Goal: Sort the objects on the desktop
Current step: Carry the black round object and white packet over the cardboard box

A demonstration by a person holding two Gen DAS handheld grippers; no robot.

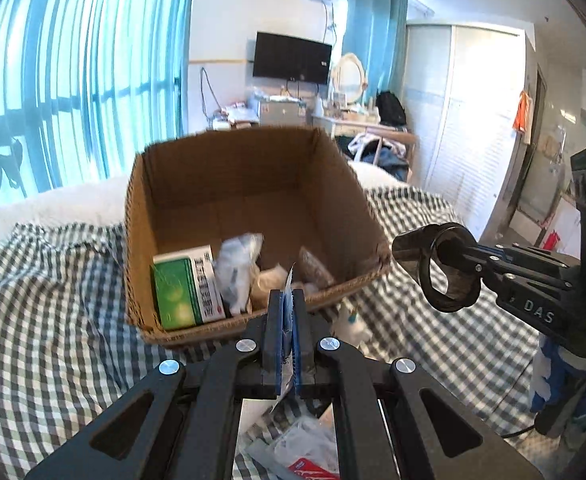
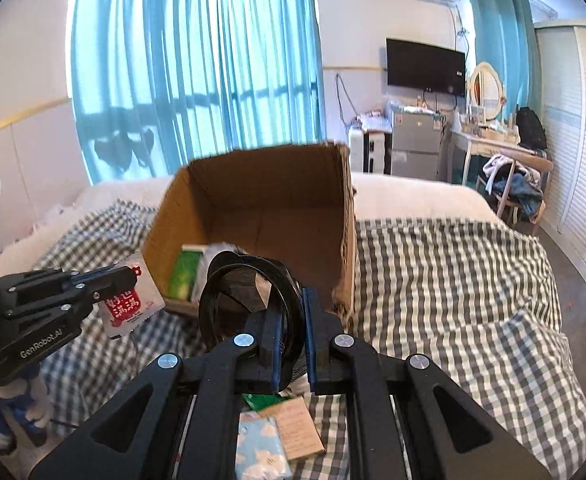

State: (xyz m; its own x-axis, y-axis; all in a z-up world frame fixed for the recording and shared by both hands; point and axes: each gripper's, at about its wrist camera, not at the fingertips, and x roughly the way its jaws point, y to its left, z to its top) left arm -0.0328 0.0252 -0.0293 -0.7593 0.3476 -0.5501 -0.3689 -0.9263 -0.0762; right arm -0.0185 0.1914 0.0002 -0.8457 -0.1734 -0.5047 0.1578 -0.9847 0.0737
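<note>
An open cardboard box [image 1: 253,184] [image 2: 269,200] stands on the checked bedcover. It holds a green medicine carton [image 1: 181,288] [image 2: 183,276] and several plastic-wrapped items [image 1: 235,268]. My left gripper [image 1: 289,300] [image 2: 133,276] hovers just before the box's near wall, shut on a thin clear sachet with a red label [image 2: 125,304]; only the sachet's white edge [image 1: 291,280] shows in the left wrist view. My right gripper [image 2: 291,300] [image 1: 465,252] is to the right of the box's front corner, shut on the rim of a black ring-shaped roll [image 2: 249,292] [image 1: 449,268].
The checked bedcover [image 2: 453,280] spreads around the box, with white bedding behind. Under the grippers lie loose items: a blue cloud-print packet [image 2: 261,452], a brown card [image 2: 299,428], a clear bag [image 1: 305,440] and a red packet [image 1: 313,472]. A wardrobe and dresser stand at the far right.
</note>
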